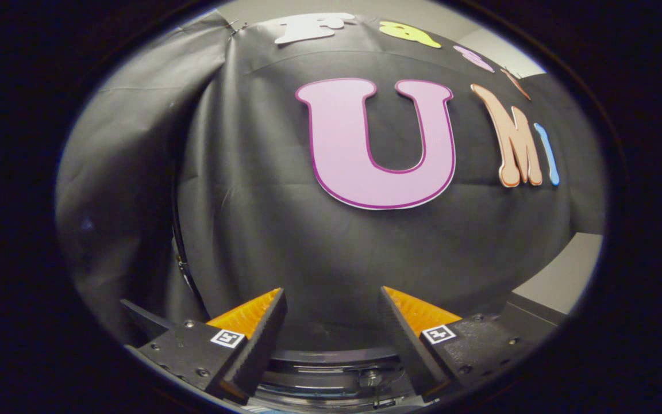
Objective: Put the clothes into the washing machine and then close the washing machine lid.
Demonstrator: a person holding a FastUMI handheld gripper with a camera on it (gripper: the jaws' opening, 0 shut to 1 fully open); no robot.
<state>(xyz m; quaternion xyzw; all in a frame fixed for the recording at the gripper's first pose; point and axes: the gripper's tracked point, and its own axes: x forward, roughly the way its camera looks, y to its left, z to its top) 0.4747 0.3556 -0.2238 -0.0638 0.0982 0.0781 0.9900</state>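
My gripper (pixel 331 299) is open, its two fingers spread apart with nothing between them. It points at the booth's black cloth wall (pixel 285 241). Low down, between and below the fingers, a curved dark rim with a metal fitting (pixel 370 378) shows; it looks like part of the washing machine (pixel 331 359), but little of it is visible. A thin dark curved edge (pixel 180 253) rises on the left, beyond the left finger.
The black cloth hangs in folds across the whole scene ahead. A pale wall or panel (pixel 561 276) shows at the lower right, with a dark edge (pixel 529 310) below it beside the right finger.
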